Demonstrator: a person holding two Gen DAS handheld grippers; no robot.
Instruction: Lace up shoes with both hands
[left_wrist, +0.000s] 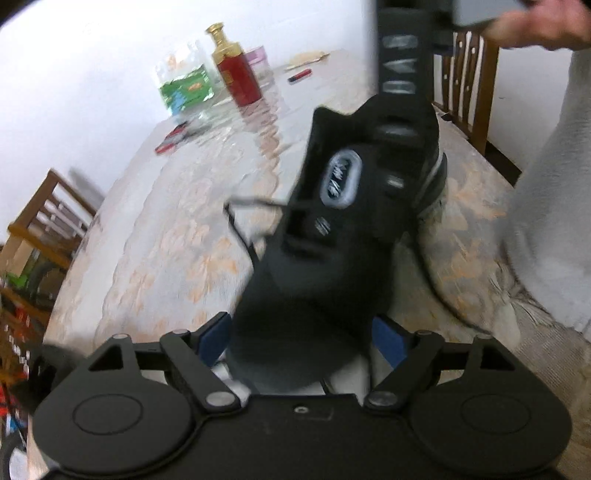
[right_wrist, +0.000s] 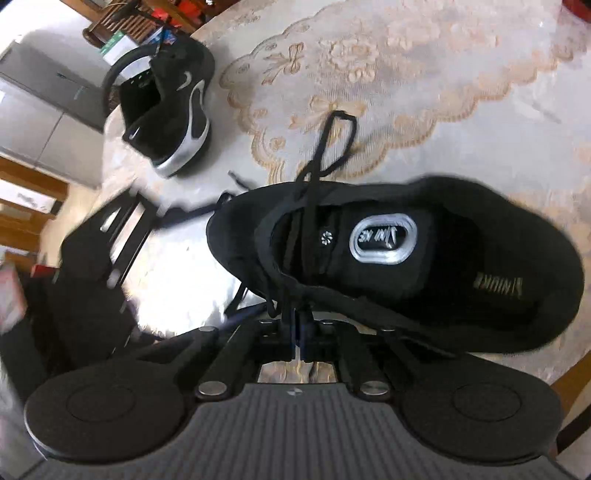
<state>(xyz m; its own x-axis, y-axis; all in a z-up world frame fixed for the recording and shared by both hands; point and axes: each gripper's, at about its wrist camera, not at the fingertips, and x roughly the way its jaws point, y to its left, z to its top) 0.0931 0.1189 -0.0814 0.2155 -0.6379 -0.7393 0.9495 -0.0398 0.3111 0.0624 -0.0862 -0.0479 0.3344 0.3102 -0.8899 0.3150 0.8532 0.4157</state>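
On the lace-patterned tablecloth (right_wrist: 424, 74), the black shoe (right_wrist: 406, 258) lies with its long axis running left to right across the right wrist view, toe toward the left, opening upward. Only this view shows the second shoe (right_wrist: 166, 107) well apart at upper left, and the right gripper (right_wrist: 297, 339) clenched on a black lace (right_wrist: 314, 206). Only the left wrist view shows the red bottle (left_wrist: 236, 70) and a hand (left_wrist: 535, 29); there the left gripper (left_wrist: 303, 336) stands spread wide, blue pads (left_wrist: 214, 336) flanking the shoe's toe, contact unclear.
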